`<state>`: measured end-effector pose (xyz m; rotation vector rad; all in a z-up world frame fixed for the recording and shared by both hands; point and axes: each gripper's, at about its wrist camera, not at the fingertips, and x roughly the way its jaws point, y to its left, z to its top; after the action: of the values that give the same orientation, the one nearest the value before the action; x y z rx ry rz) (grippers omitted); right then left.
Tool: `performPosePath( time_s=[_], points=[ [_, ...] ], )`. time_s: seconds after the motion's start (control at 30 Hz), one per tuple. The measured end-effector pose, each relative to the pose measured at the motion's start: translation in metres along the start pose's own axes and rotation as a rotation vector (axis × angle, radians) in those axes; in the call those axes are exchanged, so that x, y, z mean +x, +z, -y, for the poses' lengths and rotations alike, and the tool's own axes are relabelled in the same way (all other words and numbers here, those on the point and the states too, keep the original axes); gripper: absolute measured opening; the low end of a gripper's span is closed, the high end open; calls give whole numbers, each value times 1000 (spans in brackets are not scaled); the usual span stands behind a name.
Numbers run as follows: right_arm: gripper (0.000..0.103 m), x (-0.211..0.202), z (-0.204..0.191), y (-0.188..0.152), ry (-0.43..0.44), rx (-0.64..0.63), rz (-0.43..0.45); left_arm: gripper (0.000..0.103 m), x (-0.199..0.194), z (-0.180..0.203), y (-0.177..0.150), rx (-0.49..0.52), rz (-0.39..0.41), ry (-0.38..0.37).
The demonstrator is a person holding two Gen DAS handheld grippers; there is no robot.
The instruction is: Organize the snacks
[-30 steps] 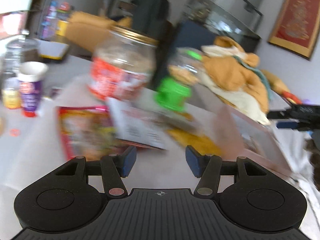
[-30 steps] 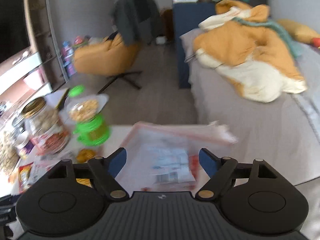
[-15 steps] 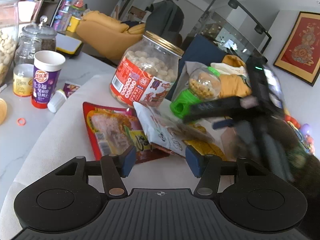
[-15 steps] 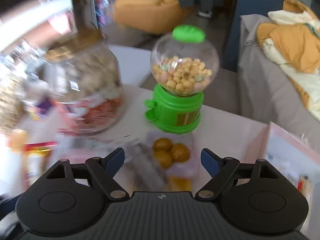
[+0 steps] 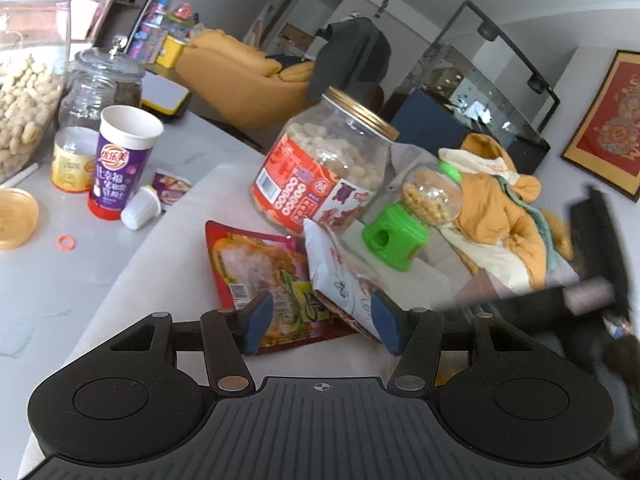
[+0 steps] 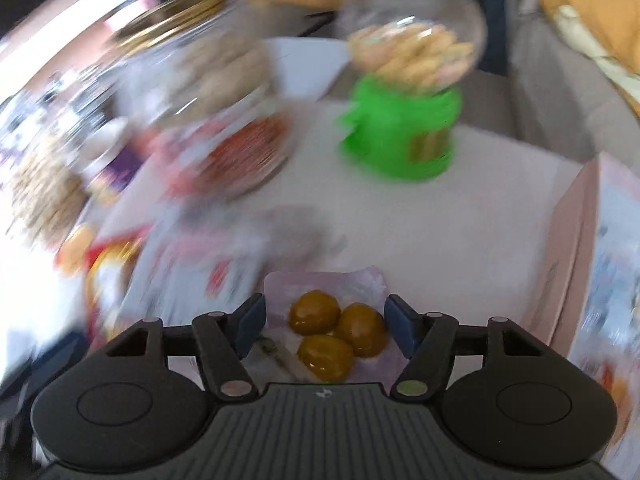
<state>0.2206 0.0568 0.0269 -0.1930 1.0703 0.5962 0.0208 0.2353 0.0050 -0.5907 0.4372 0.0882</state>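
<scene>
In the left wrist view my left gripper (image 5: 320,322) is open and empty, low over a red snack pouch (image 5: 264,276) and a white snack bag (image 5: 344,280) lying across it. Behind them stand a big jar with a gold lid and red label (image 5: 324,168) and a green candy dispenser (image 5: 416,216). In the right wrist view my right gripper (image 6: 325,326) is open, its fingers on either side of a clear packet of three brown round snacks (image 6: 338,330) on the table, not touching it. The dispenser (image 6: 404,120) and the jar (image 6: 224,92) show blurred beyond.
On the left are a purple cup (image 5: 120,164), a small yellow tub (image 5: 72,164), a white cup on its side (image 5: 142,212), a peanut jar (image 5: 24,80) and a gold lid (image 5: 16,218). A pink box (image 6: 592,264) stands right. The right gripper's body (image 5: 560,308) reaches in.
My right gripper has swung left from the pink box and dropped low over the packet of brown snacks. My left gripper has steadied and come closer to the pouches.
</scene>
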Motion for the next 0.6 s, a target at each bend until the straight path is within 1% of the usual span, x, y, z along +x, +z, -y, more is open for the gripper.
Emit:
performPosePath(
  time_s=[0.07, 0.13, 0.2, 0.27, 0.3, 0.37, 0.43, 0.5, 0.6],
  points=[
    [66, -7, -11, -19, 17, -46, 0, 60, 3, 2, -2, 17, -12, -1],
    [67, -15, -17, -39, 30, -54, 1, 60, 6, 6, -4, 43, -25, -5],
    [71, -25, -20, -55, 28, -88, 25, 59, 7, 10, -6, 66, -28, -9],
    [81, -39, -24, -73, 12, -145, 50, 59, 7, 11, -8, 73, -31, -21],
    [82, -46, -24, -85, 8, -169, 63, 59, 7, 11, -9, 71, -35, -29],
    [83, -56, -20, -100, 11, -194, 63, 59, 5, 13, -12, 62, -50, -34],
    [83, -61, -8, -119, 1, -183, 55, 59, 3, 17, -14, 55, -69, -57],
    [83, -67, 1, -136, -18, -163, 72, 59, 4, 28, -12, 87, -96, -97],
    [83, -78, 10, -154, -57, -163, 117, 59, 13, 53, -5, 165, -136, -125]
  ],
)
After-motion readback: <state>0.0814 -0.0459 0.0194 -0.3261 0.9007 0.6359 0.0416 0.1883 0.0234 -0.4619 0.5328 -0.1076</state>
